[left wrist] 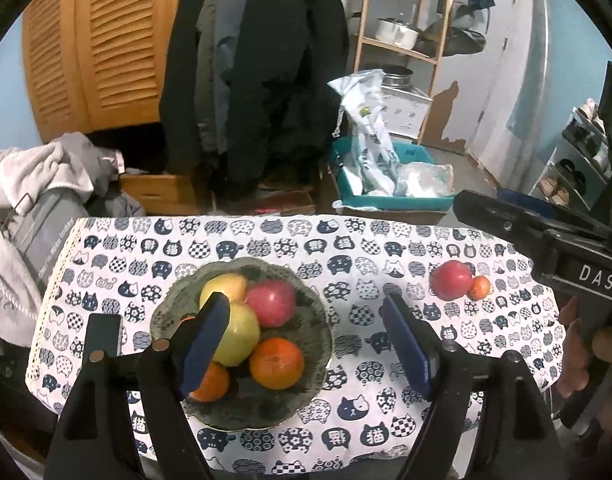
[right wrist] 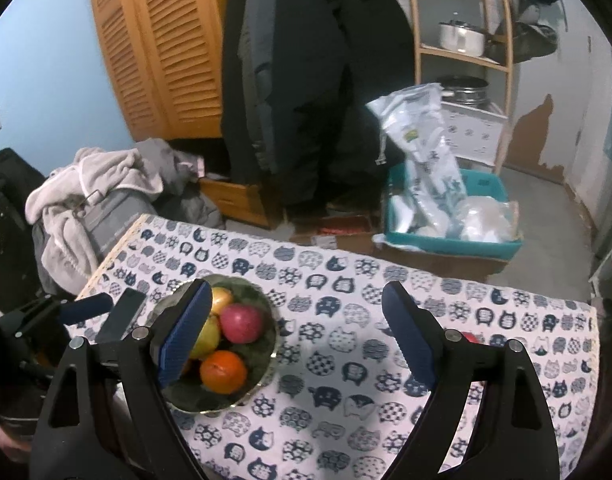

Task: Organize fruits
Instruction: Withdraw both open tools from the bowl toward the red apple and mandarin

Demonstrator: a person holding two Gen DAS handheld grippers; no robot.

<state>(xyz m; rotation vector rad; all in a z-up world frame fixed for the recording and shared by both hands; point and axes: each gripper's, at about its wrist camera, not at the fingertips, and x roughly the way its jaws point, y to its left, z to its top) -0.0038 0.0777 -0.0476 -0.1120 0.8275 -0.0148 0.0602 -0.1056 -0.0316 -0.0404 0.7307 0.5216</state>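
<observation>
- The left gripper (left wrist: 306, 344) hovers above the table with its jaws spread wide and nothing between them; its blue pads (left wrist: 206, 344) frame the bowl and the bare cloth to the bowl's right.
- The right gripper (right wrist: 296, 334) is likewise parted and empty, held over the middle of the tablecloth (right wrist: 346, 360).
- In the left wrist view, the right gripper's black body marked "DAS" comes in from the right edge, with a hand (left wrist: 586, 360) gripping its handle.
- The dark green bowl (left wrist: 306, 344) sits on the left half of the cat-print cloth, toward the near edge.
- Inside it lie 2 yellow-green apples (left wrist: 242, 336), 1 red apple (left wrist: 272, 302) and 2 oranges (left wrist: 277, 363).
- A second red apple (left wrist: 452, 280) rests on the cloth well to the right of the bowl, with a small orange fruit (left wrist: 480, 287) touching its right side.
- A dark phone (left wrist: 102, 338) lies flat just left of the bowl.
- Beyond the far edge stand a teal bin (right wrist: 450, 242) holding white bags, hanging dark coats (right wrist: 306, 80) and a wooden louvred door (right wrist: 154, 40).
</observation>
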